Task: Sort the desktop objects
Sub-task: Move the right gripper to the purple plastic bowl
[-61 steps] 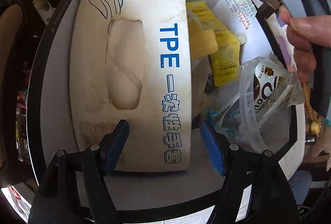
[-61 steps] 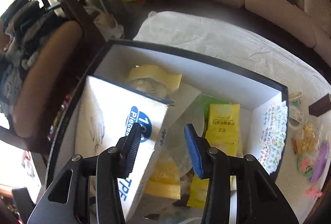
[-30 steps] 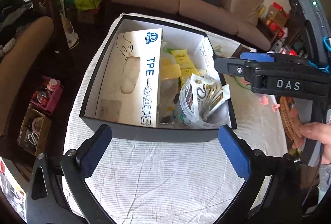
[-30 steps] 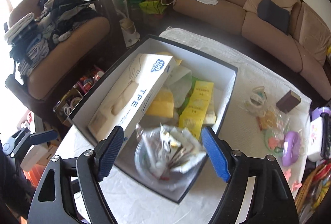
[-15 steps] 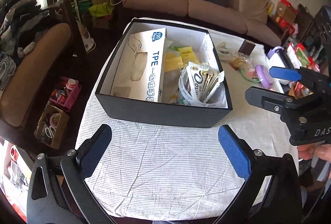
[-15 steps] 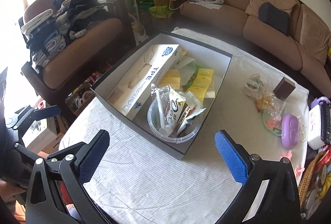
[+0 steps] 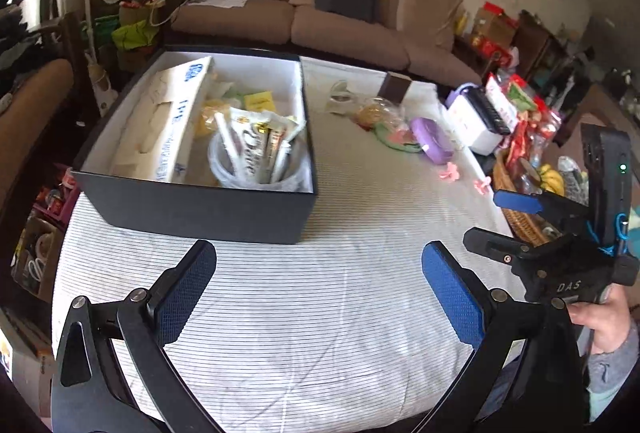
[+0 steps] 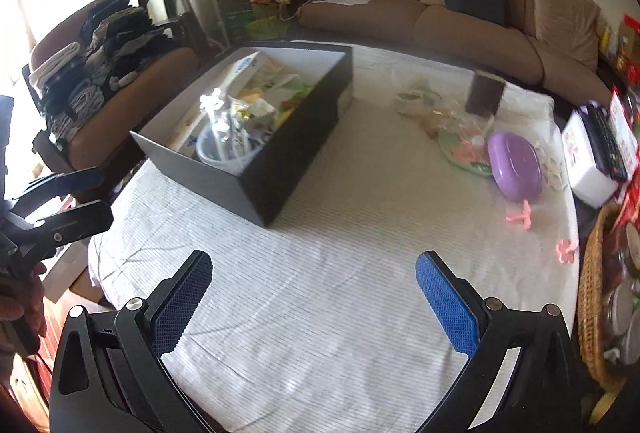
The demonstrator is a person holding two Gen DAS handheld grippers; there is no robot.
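Note:
A black box [image 7: 200,211] [image 8: 296,145] stands on the striped tablecloth. It holds a white TPE glove box [image 7: 168,125], yellow packets [image 7: 260,100] and a clear tub of snack sachets [image 7: 256,157] [image 8: 224,149]. Loose on the cloth to its right lie a purple case [image 7: 430,135] [image 8: 518,165], a brown block [image 7: 394,85] [image 8: 484,95], a bagged snack [image 7: 376,115] and pink clips [image 7: 448,171] [image 8: 520,217]. My left gripper [image 7: 320,287] is open and empty above the near cloth. My right gripper [image 8: 316,297] is open and empty; it also shows at the right of the left wrist view [image 7: 516,229].
A white case with a remote [image 7: 478,119] [image 8: 592,161] and a wicker basket of jars [image 8: 596,297] [image 7: 520,217] stand at the table's right edge. A brown sofa [image 7: 340,17] lies beyond. A chair with folded clothes [image 8: 100,73] stands left.
Both grippers have pulled back and up out of the box and opened wide. The views have swung right, showing the loose items on the cloth.

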